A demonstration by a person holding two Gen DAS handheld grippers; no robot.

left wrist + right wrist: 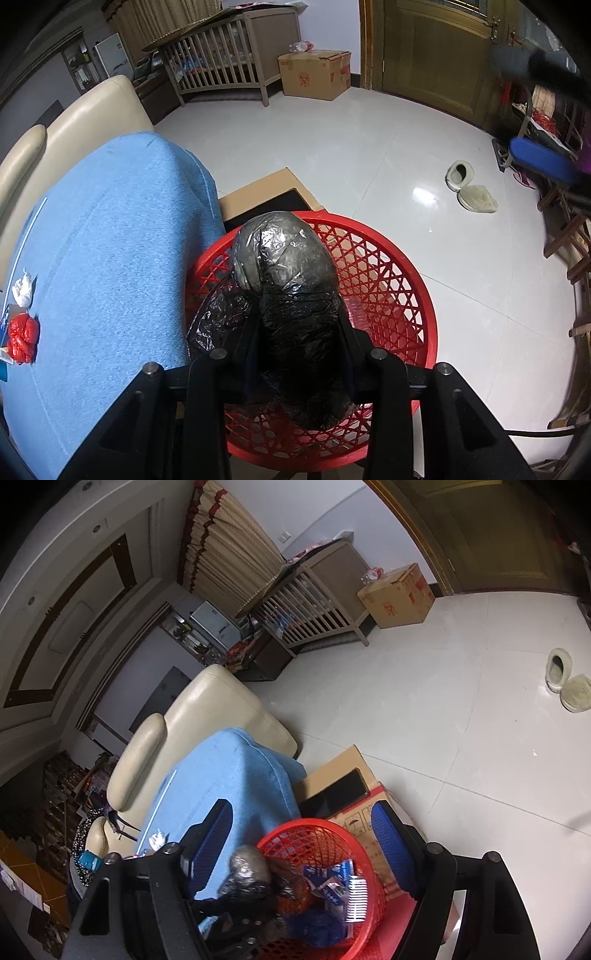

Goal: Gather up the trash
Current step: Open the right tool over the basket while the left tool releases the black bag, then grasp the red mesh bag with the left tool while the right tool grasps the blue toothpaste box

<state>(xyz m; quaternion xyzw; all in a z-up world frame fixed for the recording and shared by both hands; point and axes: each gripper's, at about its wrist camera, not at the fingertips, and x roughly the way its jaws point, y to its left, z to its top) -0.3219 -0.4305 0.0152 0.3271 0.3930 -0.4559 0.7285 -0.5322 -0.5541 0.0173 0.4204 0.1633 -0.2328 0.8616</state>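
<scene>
My left gripper point(297, 319) is shut on a crumpled black plastic bag point(288, 258), which bulges out past the fingers. It hangs over a red lattice basket point(388, 266) on the floor. In the right wrist view the same bag point(247, 867) sits at the basket's point(314, 830) left rim, and blue-and-white wrappers point(332, 878) lie inside. My right gripper point(306, 834) is open above the basket, with nothing between its blue pads point(391, 842). On the blue cloth point(110, 240) to the left lie a red crumpled bag point(23, 338) and a white wad point(23, 290).
A flat cardboard box point(266, 188) lies behind the basket, against the cream sofa point(92, 107). Two grey slippers point(469, 188) rest on the white tiled floor. A crib point(221, 62) and a carton point(314, 75) stand at the far wall. Wooden chairs point(569, 229) line the right.
</scene>
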